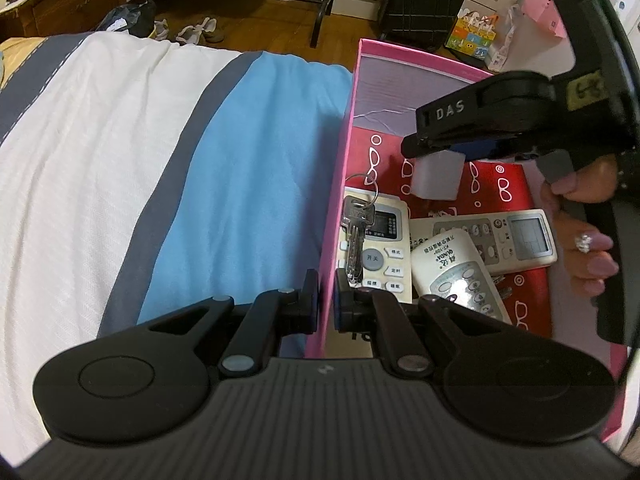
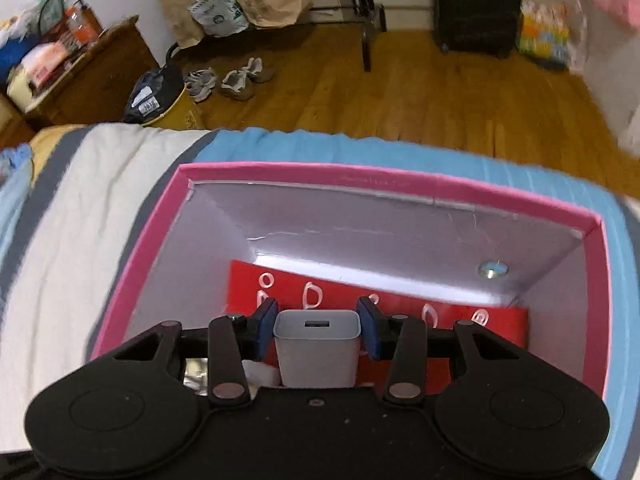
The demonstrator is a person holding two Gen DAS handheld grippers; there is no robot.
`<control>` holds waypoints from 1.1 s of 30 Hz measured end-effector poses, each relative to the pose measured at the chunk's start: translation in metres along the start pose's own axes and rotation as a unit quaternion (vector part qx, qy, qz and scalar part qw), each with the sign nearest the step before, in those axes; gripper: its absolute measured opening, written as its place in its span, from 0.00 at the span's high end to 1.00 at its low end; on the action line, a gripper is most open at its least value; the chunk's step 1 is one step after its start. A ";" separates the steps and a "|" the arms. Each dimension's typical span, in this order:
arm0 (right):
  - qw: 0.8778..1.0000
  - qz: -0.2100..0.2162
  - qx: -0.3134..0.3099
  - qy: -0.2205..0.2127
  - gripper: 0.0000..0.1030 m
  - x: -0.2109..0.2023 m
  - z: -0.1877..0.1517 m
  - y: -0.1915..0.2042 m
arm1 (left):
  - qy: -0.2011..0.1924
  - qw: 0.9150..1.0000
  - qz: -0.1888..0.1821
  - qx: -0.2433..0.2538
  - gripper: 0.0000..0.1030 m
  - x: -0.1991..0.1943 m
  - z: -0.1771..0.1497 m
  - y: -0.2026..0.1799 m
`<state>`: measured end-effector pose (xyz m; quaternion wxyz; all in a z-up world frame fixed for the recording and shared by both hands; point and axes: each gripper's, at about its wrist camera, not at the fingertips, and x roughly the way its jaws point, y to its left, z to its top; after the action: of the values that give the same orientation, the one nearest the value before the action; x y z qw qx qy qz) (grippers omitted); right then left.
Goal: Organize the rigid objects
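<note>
Charger: a white USB charger block (image 2: 316,346), port facing up, sits squarely between the right gripper's (image 2: 318,330) blue pads, and they're pressing on both its sides — it's held, hanging inside the pink box (image 2: 384,186) above the red liner.
Right gripper: seen from the left wrist view too (image 1: 438,152), it's tilted down into the box, the charger (image 1: 438,176) poking out below its fingers, and a hand (image 1: 584,216) with painted nails wraps the handle.
Left gripper: jaws pinched fully together on the box's near-left wall (image 1: 330,296), one pad outside, one inside — clamped on the pink box, steadying it!
Box contents: on the box floor lie a key (image 1: 356,236) on a ring, resting on a white remote (image 1: 380,248); beside that, a second remote (image 1: 456,276) overlaps a third remote (image 1: 508,240) with a grey screen.
Liner: red paper (image 1: 504,184) printed with white glasses covers the box floor.
Outside the box: striped bedding (image 1: 160,168) in white, grey and blue lies under the box.
</note>
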<state>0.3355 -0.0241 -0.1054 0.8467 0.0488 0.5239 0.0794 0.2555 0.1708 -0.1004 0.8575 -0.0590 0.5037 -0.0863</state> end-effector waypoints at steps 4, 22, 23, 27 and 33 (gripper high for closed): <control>1.000 -0.014 -0.019 -0.009 0.53 0.007 -0.001 -0.001 | 0.000 1.000 -0.002 -0.001 0.95 0.001 0.000 0.001; 0.976 0.102 -0.094 -0.169 0.50 -0.153 -0.088 -0.051 | 0.001 1.000 0.015 -0.001 0.94 0.000 0.001 -0.007; 0.975 0.107 -0.093 -0.172 0.50 -0.159 -0.094 -0.056 | 0.002 1.000 0.018 -0.001 0.94 -0.001 0.001 -0.008; 0.971 0.115 -0.095 -0.186 0.50 -0.177 -0.113 -0.071 | 0.010 1.000 0.018 -0.016 0.92 -0.004 0.001 -0.005; 0.974 0.107 -0.073 -0.188 0.50 -0.197 -0.140 -0.092 | 0.014 0.999 0.024 -0.027 0.92 -0.008 -0.003 -0.005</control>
<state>0.1314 -0.1513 -0.0104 0.9179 0.0564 0.3399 0.1970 0.2487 0.1673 -0.0938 0.8505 -0.0687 0.5189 -0.0526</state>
